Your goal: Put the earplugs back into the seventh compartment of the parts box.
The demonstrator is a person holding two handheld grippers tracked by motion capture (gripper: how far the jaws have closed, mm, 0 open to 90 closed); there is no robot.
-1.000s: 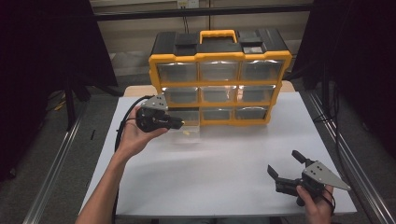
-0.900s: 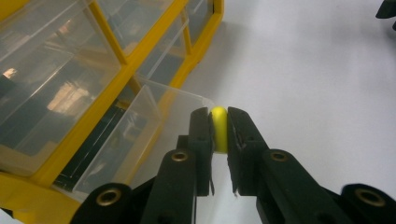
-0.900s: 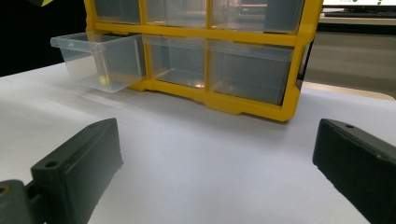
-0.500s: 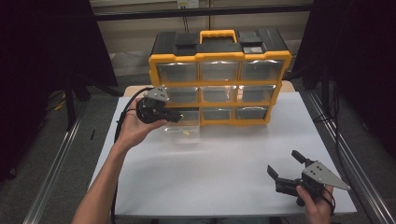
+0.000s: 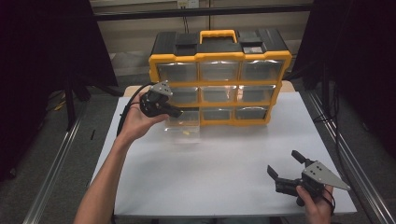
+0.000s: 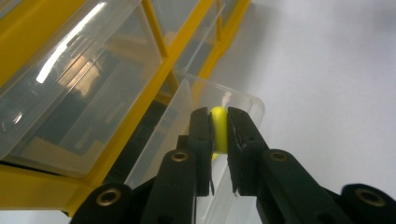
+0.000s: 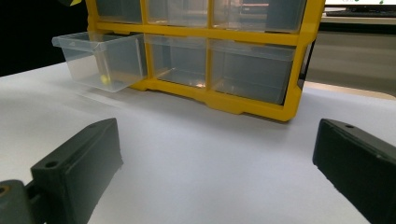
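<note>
A yellow and black drawer organizer [image 5: 219, 60] stands at the back of the white table [image 5: 224, 177]. Its bottom left clear drawer [image 5: 183, 126] is pulled out, and a small yellow piece [image 7: 103, 79] lies inside. My left gripper [image 5: 177, 113] hangs over that drawer [image 6: 243, 100], shut on another small yellow piece [image 6: 219, 130] pinched between its pads. At the table's front right, my right gripper [image 5: 284, 163] rests open with nothing between its jaws and faces the organizer [image 7: 210, 93].
The organizer has several other clear drawers, all pushed in, and a yellow carry handle [image 5: 218, 35] on top. Metal rails [image 5: 53, 168] run along both sides of the table. Bare white tabletop lies between the organizer and the right gripper.
My left gripper has moved a little up and back toward the organizer, still pinching the yellow piece. The right gripper has stayed where it was.
</note>
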